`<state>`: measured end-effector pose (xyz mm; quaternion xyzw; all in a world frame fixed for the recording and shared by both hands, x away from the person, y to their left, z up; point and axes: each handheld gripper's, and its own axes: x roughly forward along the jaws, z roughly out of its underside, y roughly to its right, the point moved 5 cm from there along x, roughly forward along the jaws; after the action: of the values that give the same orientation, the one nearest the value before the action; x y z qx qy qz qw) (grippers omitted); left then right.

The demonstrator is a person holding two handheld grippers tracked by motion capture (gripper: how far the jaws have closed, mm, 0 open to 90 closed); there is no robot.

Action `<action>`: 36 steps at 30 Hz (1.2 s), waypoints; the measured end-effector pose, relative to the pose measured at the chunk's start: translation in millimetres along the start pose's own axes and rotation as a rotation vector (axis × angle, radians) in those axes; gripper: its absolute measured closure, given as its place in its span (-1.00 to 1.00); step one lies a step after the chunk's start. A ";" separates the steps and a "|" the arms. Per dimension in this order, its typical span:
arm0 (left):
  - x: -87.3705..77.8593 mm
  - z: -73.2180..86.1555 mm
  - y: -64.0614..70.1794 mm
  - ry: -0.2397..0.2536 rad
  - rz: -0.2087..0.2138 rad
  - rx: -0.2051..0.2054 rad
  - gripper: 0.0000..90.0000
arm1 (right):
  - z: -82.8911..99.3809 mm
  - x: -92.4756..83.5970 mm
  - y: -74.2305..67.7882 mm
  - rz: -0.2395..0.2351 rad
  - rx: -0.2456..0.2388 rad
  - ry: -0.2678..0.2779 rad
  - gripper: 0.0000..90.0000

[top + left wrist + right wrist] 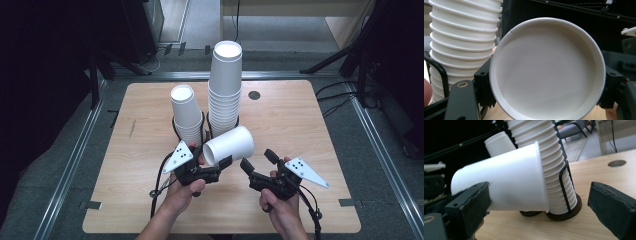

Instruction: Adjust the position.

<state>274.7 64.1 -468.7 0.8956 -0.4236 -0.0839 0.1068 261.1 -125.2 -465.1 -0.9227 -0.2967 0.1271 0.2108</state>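
Observation:
A single white paper cup [231, 144] lies sideways above the table, with my left gripper [214, 161] shut on its narrow base end. In the left gripper view the cup's recessed bottom [547, 70] sits between the two black jaws, which press on its sides. My right gripper [260, 161] is just right of the cup, a little above the table, and stands open with nothing between its pads. In the right gripper view the cup [506, 182] points its wide rim to the right, beyond the spread jaws of the right gripper [541, 211].
Two stacks of white cups stand in black wire holders at the table's middle: a short stack [185, 112] and a taller stack [225, 85], close behind the held cup. A round hole [254, 95] marks the wooden table [305, 135].

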 end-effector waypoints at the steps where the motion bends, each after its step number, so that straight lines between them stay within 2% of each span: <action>1: -0.1 -0.1 0.1 0.002 -0.001 0.002 -0.48 | -0.5 0.4 0.3 0.009 0.027 0.000 -0.89; 5: -0.5 -0.4 0.0 0.014 -0.015 0.014 -0.48 | -0.7 1.4 0.5 0.033 0.135 -0.006 -0.99; 8: -0.3 0.0 0.9 0.019 -0.023 0.023 -0.48 | 0.3 1.3 -1.2 0.070 0.215 0.007 -1.00; 12: 0.8 1.5 1.8 0.019 -0.024 0.025 -0.48 | 3.6 4.3 -2.6 0.063 0.344 0.001 -1.00; 14: 1.4 2.5 1.7 0.017 -0.023 0.025 -0.48 | 4.5 5.0 -0.9 0.124 0.382 0.016 -1.00; 16: 1.9 3.1 1.6 0.021 -0.026 0.024 -0.48 | 4.7 7.1 -1.5 0.116 0.428 0.016 -1.00; 18: 2.1 3.7 1.2 0.021 -0.029 0.027 -0.48 | 5.4 9.7 -2.8 0.086 0.473 0.006 -1.00; 21: 3.0 4.9 1.7 0.028 -0.036 0.030 -0.48 | 8.2 14.0 -4.6 0.054 0.571 -0.014 -1.00; 22: 3.3 5.4 2.1 0.029 -0.038 0.031 -0.48 | 9.9 15.0 -4.5 0.059 0.593 -0.021 -1.00; 24: 4.1 6.5 3.3 0.026 -0.038 0.038 -0.48 | 11.4 17.9 -6.7 0.027 0.655 -0.034 -1.00; 25: 4.6 7.0 4.1 0.026 -0.036 0.043 -0.48 | 12.0 18.7 -7.4 0.032 0.680 -0.038 -1.00; 26: 5.0 7.4 4.8 0.025 -0.037 0.043 -0.48 | 11.6 19.9 -9.0 0.009 0.702 -0.037 -1.00; 28: 5.6 8.0 6.2 0.024 -0.037 0.049 -0.48 | 11.4 21.3 -10.0 0.020 0.738 -0.037 -1.00; 33: 6.8 9.1 8.1 0.022 -0.034 0.060 -0.48 | 11.1 25.9 -11.0 -0.002 0.846 -0.050 -1.00; 36: 7.8 10.3 9.5 0.020 -0.036 0.065 -0.48 | 9.8 29.7 -9.6 -0.006 0.897 -0.038 -1.00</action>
<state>270.1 50.9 -476.6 0.9069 -0.4088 -0.0628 0.0803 276.4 -97.2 -472.5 -0.7368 -0.2188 0.2592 0.5848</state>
